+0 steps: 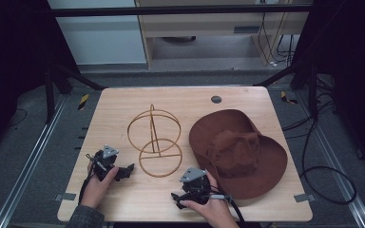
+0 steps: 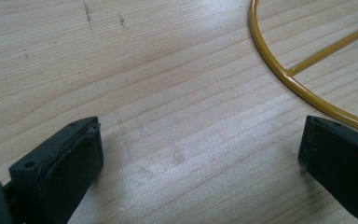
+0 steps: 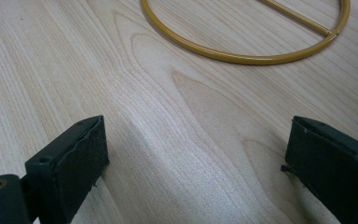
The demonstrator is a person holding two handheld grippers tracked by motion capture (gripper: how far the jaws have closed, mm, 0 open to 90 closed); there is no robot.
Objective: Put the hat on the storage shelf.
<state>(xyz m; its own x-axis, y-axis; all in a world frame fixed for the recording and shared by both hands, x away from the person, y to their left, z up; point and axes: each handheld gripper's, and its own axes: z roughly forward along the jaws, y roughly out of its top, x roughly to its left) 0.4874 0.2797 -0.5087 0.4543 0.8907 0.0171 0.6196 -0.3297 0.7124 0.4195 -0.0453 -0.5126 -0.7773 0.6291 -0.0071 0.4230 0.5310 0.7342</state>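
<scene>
On wooden table (image 1: 123, 102): brown hat (image 1: 240, 152) lies right, gold wire stand (image 1: 154, 140) at centre. Left gripper (image 1: 123, 171) and right gripper (image 1: 177, 198) rest near front edge, jaws spread, empty. Likely start: nothing grasped. Next probably needs hat lifted onto stand.

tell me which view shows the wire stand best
The high view: the whole gold wire stand shows, upright rings over a round base, beside the brown hat. Each gripper view catches just an arc of its base ring.
</scene>
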